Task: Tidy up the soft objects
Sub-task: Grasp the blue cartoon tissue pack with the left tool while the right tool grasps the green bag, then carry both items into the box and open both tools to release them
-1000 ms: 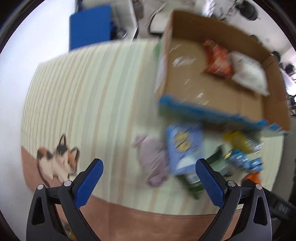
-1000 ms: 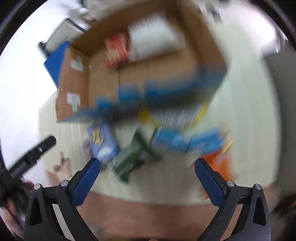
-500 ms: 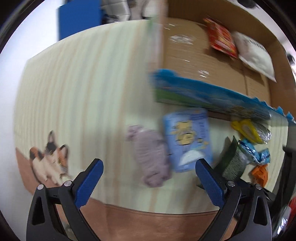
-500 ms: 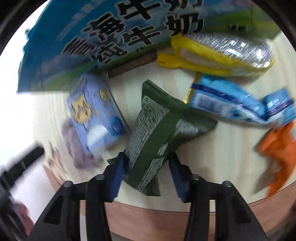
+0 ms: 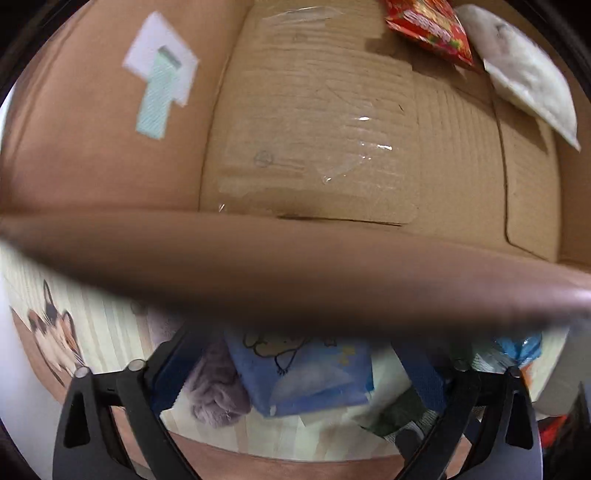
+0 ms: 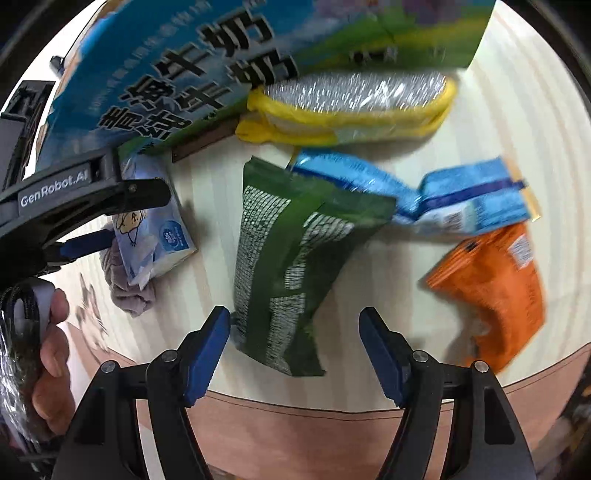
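Only the left wrist view looks into the cardboard box (image 5: 314, 122): a red snack packet (image 5: 430, 27) and a white pouch (image 5: 528, 79) lie at the upper right of its floor, and its blurred near wall crosses the middle of the frame. Below that wall, the left gripper (image 5: 295, 373) points down over a blue tissue pack (image 5: 299, 373) and a lilac cloth (image 5: 216, 395); its jaws are closing with both between them, pads not pressing.

The right wrist view shows the box's printed outer face and the loose goods: a green packet (image 6: 284, 258) at centre, a yellow-edged silver pack (image 6: 351, 107) above it against the box, a blue packet (image 6: 443, 199) and an orange packet (image 6: 495, 291) to the right. The right gripper (image 6: 295, 350) tilts steeply down, jaws opening, the green packet's lower end between the pads (the left pad close beside its edge). A hand (image 6: 51, 369) at lower left holds the other gripper.

Everything rests on a pale striped mat (image 6: 524, 129) with a brown border and a cat picture (image 5: 55, 332).
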Demonstrator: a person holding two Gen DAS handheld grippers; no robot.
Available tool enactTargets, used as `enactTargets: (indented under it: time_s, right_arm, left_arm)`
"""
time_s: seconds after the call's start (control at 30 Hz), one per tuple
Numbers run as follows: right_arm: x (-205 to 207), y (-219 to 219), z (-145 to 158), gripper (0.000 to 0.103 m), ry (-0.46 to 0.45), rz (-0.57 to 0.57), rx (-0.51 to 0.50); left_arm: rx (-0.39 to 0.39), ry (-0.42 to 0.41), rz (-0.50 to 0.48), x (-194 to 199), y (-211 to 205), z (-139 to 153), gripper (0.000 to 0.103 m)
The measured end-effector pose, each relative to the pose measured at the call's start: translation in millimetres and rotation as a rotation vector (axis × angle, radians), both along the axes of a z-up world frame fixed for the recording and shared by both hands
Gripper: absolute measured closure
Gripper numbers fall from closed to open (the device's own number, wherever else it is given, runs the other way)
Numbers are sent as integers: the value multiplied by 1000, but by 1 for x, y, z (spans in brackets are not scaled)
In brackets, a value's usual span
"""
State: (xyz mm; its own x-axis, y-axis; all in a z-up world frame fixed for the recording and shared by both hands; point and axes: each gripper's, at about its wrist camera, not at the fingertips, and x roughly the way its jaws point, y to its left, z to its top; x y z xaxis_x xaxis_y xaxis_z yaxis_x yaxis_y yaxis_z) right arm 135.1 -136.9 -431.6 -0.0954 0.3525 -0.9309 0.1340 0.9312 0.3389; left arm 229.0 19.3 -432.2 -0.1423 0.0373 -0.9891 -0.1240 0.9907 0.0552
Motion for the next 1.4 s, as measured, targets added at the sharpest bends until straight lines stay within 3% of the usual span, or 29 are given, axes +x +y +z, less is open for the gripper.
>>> enactTargets:
  time_s: [0.07, 0.17, 0.47, 0.53, 0.77, 0.83, 0.9, 0.93, 1.17, 1.4]
  right_arm:
    - [-1, 1, 1, 30, -12, 20, -9]
    - [-14, 11, -1, 58, 2, 74, -37]
    - [-63, 13, 0, 64, 13, 270, -142]
    - [-73, 9, 0, 64, 15, 288, -156]
    - [-79, -5, -4, 60, 27, 237, -138]
    - [-73, 9, -7, 60, 29, 236, -154]
    - [-60, 5, -9, 60, 37, 226, -168]
    - [-60, 8, -9, 60, 35, 215, -169]
    - [-47, -10, 5, 70, 1, 152, -100]
    - [-45, -19, 52, 72, -67, 142, -7]
  left_arm:
    - [37, 3, -35, -6, -4, -3, 34]
    - [44, -9, -63, -20, -5, -1, 41]
    - [125, 4, -265, -123, -48, -3, 40]
    - [123, 4, -253, -139, -49, -8, 37]
    - [-26, 30, -67, -149, -17, -23, 34]
    - [-53, 25, -53, -151, -10, -23, 39]
    - [-58, 13, -56, -156, -4, -21, 55]
    - [-66, 13, -58, -155, 5, -20, 57]
    - [-146, -13, -35, -146, 1, 21, 61]
    - [-217, -120, -40, -137, 11, 87, 61]
